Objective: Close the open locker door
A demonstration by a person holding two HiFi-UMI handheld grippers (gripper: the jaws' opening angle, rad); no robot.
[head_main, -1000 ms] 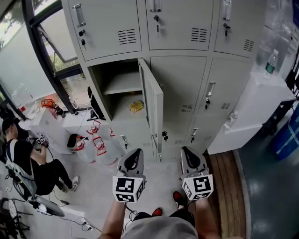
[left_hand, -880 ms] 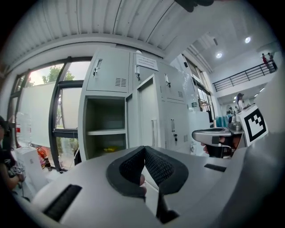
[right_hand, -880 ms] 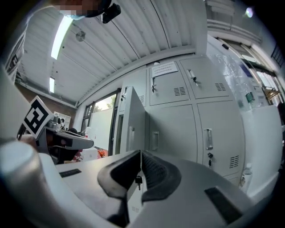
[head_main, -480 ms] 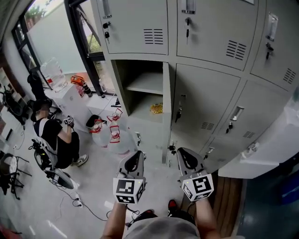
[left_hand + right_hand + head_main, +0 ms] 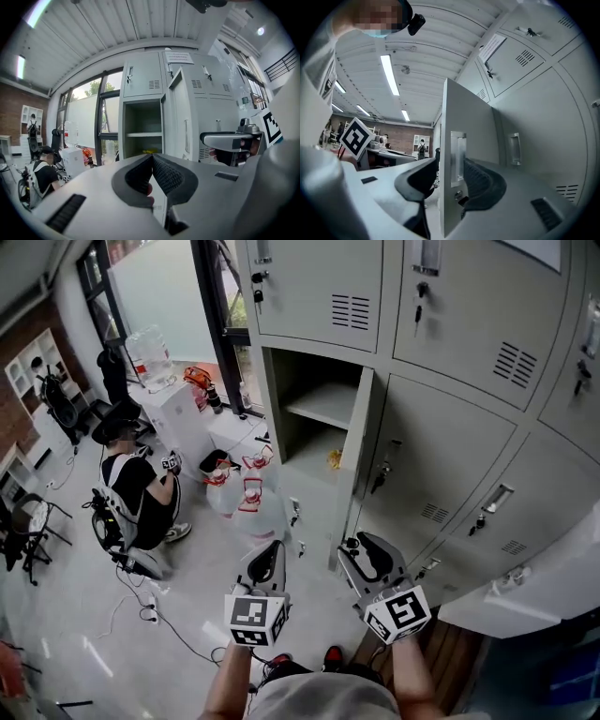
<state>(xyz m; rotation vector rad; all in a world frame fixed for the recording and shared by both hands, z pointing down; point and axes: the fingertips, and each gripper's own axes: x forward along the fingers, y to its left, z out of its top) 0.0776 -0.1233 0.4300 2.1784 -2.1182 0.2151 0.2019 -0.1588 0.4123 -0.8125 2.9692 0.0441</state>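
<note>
The open locker is in the middle row of the grey locker bank, with a shelf inside and a small yellow item on its floor. Its door stands out toward me, nearly edge-on. My right gripper is at the door's lower edge. In the right gripper view the door with its recessed handle stands between the jaws of the right gripper, which are opening. My left gripper hangs left of the door, shut and empty; in the left gripper view the left gripper points at the locker.
A person sits on the floor at left beside a white box with a water bottle. Clear jugs with red handles stand near the locker's foot. A white cabinet is at right, and cables lie on the floor.
The view has swung right along the lockers, and the door now looks edge-on. My right gripper's jaws have spread apart around the door's edge. The left gripper stays shut.
</note>
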